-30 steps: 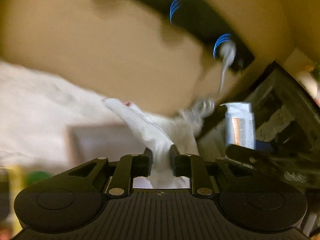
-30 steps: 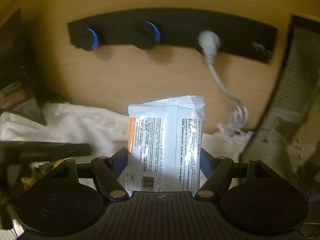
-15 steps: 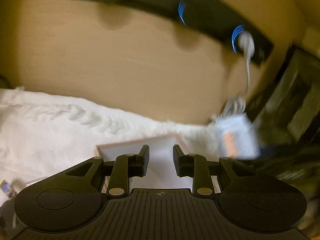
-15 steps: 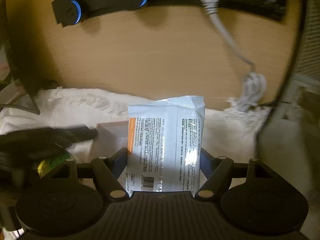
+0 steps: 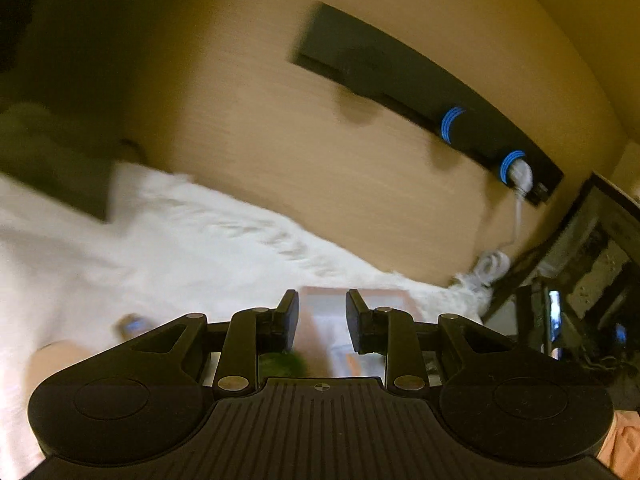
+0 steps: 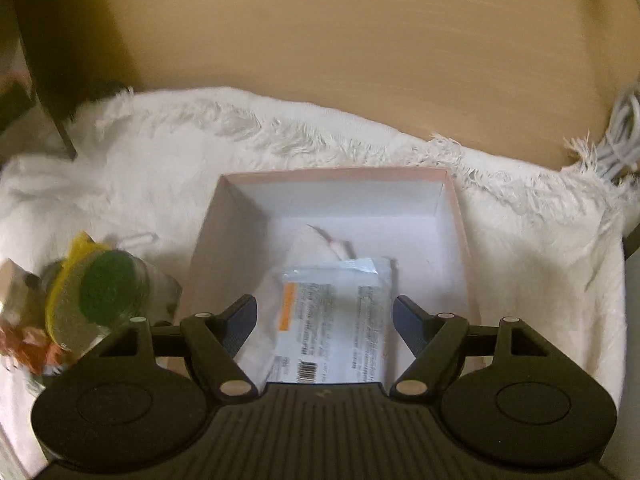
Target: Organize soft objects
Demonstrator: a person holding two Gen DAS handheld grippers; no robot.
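Left of the right gripper's (image 6: 324, 322) jaws, a blurred cluster of small things lies on the white fringed cloth (image 6: 160, 172), among them a yellow piece (image 6: 68, 280) and a round green one (image 6: 110, 288). Between the jaws, but clear of both pads, a white wipes packet (image 6: 334, 324) with an orange stripe lies flat in the open pink-rimmed box (image 6: 452, 216), partly over a white cloth item (image 6: 310, 246) beyond it; these jaws stand wide apart and grip nothing. Right of the jaws the cloth runs on toward a coiled white cable (image 6: 622, 140). In the left wrist view, the left gripper (image 5: 322, 314) shows jaws open by a narrow gap, empty, with the same box (image 5: 384, 294) just past their tips.
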